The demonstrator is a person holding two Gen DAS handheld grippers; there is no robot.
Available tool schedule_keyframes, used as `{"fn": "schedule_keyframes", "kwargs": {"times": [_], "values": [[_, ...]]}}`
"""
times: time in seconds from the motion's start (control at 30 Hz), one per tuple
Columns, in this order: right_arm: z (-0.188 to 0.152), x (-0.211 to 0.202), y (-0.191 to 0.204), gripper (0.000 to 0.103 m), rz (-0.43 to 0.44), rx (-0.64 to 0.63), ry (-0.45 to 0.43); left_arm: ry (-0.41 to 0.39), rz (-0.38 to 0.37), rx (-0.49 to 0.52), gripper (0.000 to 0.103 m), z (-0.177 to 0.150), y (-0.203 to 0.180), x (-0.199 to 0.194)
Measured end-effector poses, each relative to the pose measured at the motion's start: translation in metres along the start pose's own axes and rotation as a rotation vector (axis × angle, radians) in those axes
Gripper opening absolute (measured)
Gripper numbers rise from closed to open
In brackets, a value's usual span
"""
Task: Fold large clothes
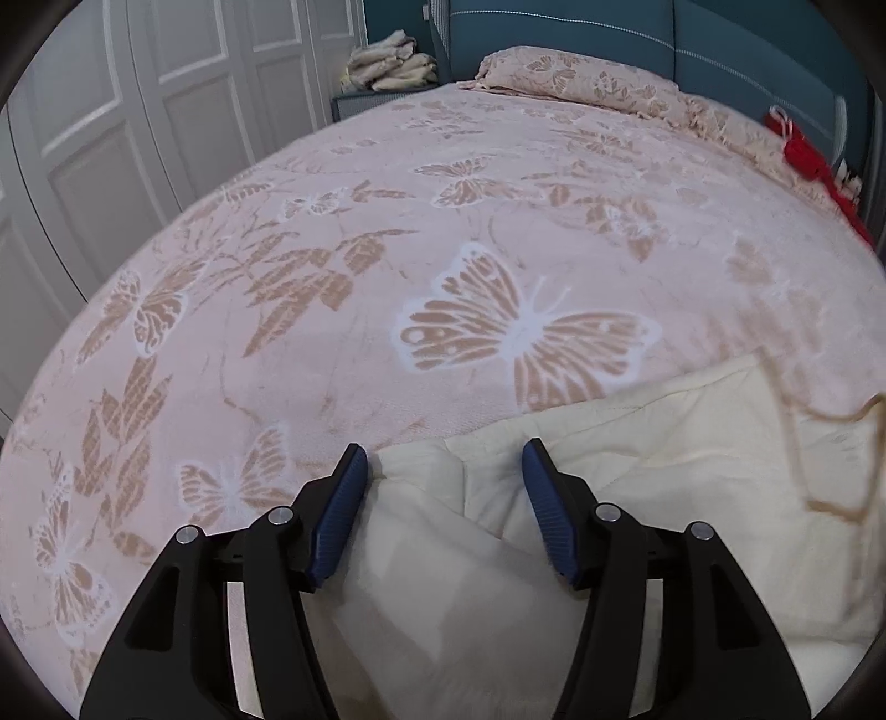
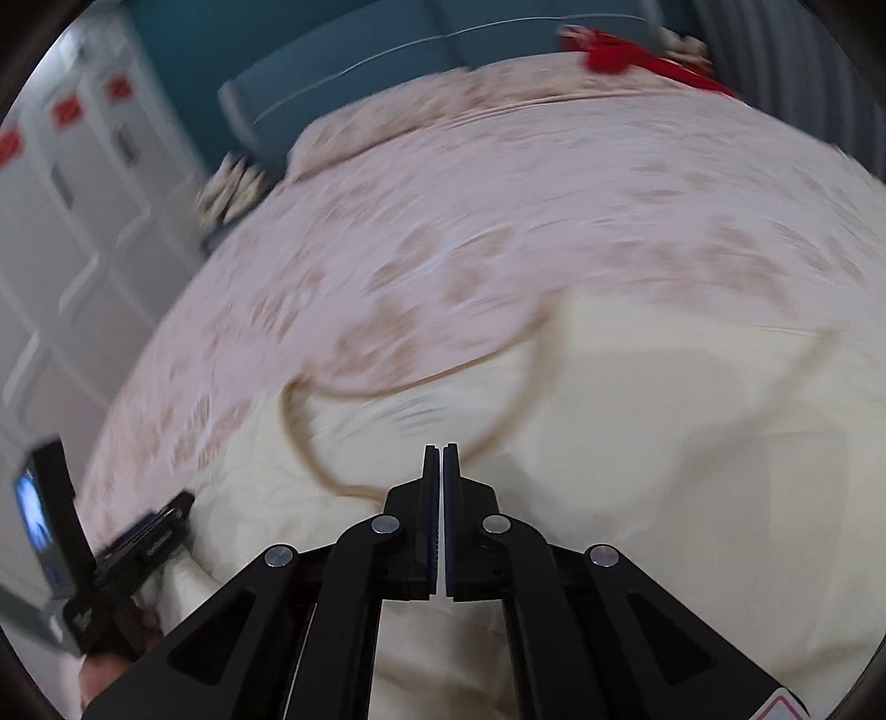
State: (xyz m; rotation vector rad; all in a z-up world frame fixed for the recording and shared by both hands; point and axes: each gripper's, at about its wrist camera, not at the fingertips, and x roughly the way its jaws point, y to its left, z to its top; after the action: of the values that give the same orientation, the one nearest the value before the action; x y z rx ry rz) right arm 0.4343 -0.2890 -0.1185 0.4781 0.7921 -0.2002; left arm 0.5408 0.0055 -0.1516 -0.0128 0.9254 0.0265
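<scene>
A cream garment with tan trim (image 1: 637, 487) lies on the near part of the bed; it also shows in the right wrist view (image 2: 637, 443). My left gripper (image 1: 444, 462) is open, its blue pads either side of a folded cream corner, just above the cloth. My right gripper (image 2: 442, 459) is shut over the garment's middle; a thin pale strip shows between the pads, but I cannot tell if it holds cloth. The right wrist view is motion-blurred. The left gripper shows there (image 2: 144, 537) at the garment's left edge.
The bed has a pink butterfly bedspread (image 1: 387, 249). A matching pillow (image 1: 581, 83) and a red item (image 1: 803, 155) lie at the head by the teal headboard (image 1: 609, 39). White wardrobe doors (image 1: 138, 111) stand to the left. Folded cloths (image 1: 387, 69) sit on a bedside stand.
</scene>
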Motion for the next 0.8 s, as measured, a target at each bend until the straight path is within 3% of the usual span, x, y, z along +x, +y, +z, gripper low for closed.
{"fn": "schedule_keyframes", "kwargs": {"times": [0.03,0.1,0.17,0.27,0.37,0.5,0.7,0.77,0.8], "values": [[0.004,-0.012,-0.016,0.0,-0.009,0.023,-0.008,0.006,-0.013,-0.008,0.056,0.001,0.0,-0.007],[0.012,-0.033,-0.049,0.011,-0.034,0.057,-0.021,0.001,-0.085,-0.028,0.056,0.002,-0.005,-0.031],[0.02,-0.045,-0.082,0.012,-0.078,0.095,-0.016,0.007,-0.171,-0.017,0.056,0.004,-0.028,-0.051],[0.031,-0.05,-0.113,0.012,-0.082,0.162,-0.004,0.024,-0.305,0.026,0.058,0.009,-0.082,-0.072],[0.042,-0.045,-0.122,0.012,-0.075,0.163,0.02,0.043,-0.393,0.081,0.067,0.01,-0.141,-0.081],[0.05,-0.026,-0.116,0.014,-0.082,0.096,0.065,0.068,-0.369,0.187,0.07,0.006,-0.214,-0.066],[0.052,0.017,-0.112,0.014,-0.1,0.019,0.158,0.179,-0.343,0.186,0.07,0.003,-0.256,-0.019],[0.049,0.024,-0.113,0.012,-0.109,0.003,0.171,0.205,-0.344,0.194,0.059,0.001,-0.262,-0.007],[0.048,0.027,-0.114,0.012,-0.109,-0.002,0.172,0.22,-0.345,0.201,0.045,-0.002,-0.264,-0.002]]}}
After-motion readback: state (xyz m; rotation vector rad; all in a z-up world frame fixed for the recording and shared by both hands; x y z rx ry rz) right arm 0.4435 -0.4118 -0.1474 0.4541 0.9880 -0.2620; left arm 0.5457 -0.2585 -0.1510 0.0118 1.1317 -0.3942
